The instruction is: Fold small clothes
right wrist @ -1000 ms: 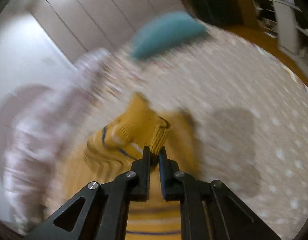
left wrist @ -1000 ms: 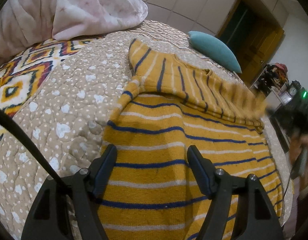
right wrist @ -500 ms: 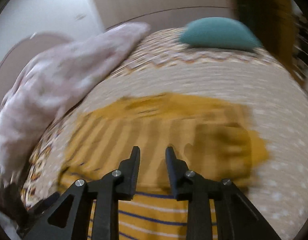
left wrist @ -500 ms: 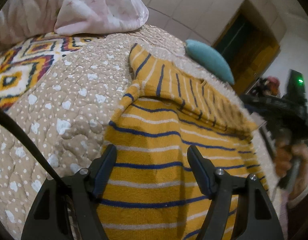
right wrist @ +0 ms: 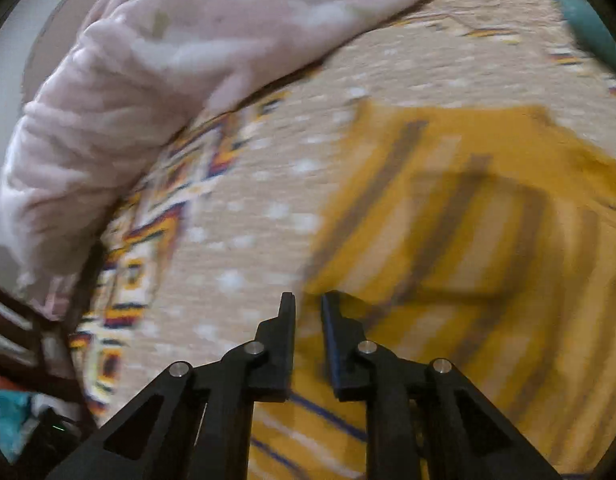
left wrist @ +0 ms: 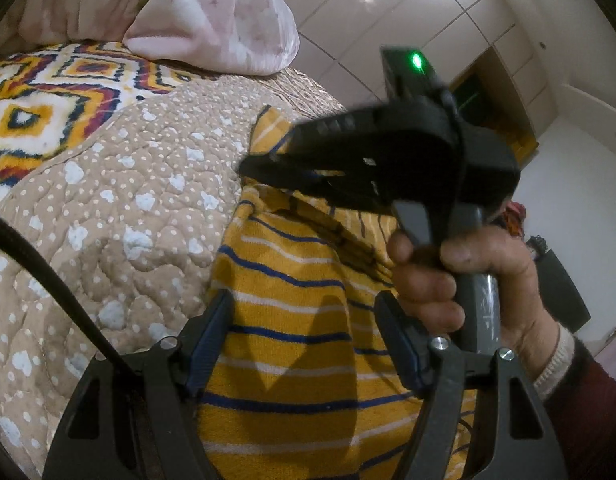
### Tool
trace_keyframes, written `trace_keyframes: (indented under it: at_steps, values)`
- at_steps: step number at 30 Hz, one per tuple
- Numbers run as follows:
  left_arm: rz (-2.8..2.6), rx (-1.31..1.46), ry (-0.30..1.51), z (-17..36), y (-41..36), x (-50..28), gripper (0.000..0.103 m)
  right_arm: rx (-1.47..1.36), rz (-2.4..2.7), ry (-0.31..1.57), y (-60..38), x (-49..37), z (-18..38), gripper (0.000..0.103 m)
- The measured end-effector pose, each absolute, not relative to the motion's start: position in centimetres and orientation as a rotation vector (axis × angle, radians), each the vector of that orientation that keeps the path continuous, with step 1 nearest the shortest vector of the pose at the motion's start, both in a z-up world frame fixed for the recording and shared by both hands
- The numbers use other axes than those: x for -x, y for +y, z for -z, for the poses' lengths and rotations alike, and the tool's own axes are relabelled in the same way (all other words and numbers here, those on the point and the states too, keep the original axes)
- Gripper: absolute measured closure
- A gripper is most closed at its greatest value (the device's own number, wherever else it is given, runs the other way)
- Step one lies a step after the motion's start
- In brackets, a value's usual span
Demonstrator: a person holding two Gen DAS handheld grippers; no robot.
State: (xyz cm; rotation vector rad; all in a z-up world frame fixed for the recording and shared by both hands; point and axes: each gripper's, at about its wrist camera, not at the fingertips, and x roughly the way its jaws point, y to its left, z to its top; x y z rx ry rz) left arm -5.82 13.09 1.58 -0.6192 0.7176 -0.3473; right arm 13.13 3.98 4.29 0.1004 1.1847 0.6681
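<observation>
Sweater point(left wrist: 291, 344) lay flat on bed point(left wrist: 119, 208), one sleeve folded across; remaining folds judged pending. Left gripper point(left wrist: 303, 344) jaws released over sweater; right gripper point(right wrist: 308, 312) jaws slightly parted, empty.

Black angular two-finger left gripper point(left wrist: 308, 336), silver screws, blue pads; bare-skinned right hand point(left wrist: 468, 276), cream cuff, maroon sleeve.

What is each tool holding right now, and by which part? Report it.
Nothing is held. The left tool is wide open over the yellow striped sweater; the right tool has its fingers apart and empty above the sweater's edge.
</observation>
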Motion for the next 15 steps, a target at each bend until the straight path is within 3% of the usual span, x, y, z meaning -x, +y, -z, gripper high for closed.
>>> trace_keyframes:
  at_steps: [4,6,15]
  values:
    - [0.347,0.616,0.719,-1.6,12.9,6.1,0.032,-0.112,-0.722,1.16,4.4,-12.0,-5.8,0.086]
    - [0.349,0.617,0.722,-1.5,13.0,5.9,0.032,-0.125,-0.702,1.128,2.6,-11.0,-6.5,0.081]
    - [0.346,0.578,0.763,-1.4,12.5,5.4,0.032,-0.196,-0.313,1.166,-20.2,-2.8,-4.6,0.072]
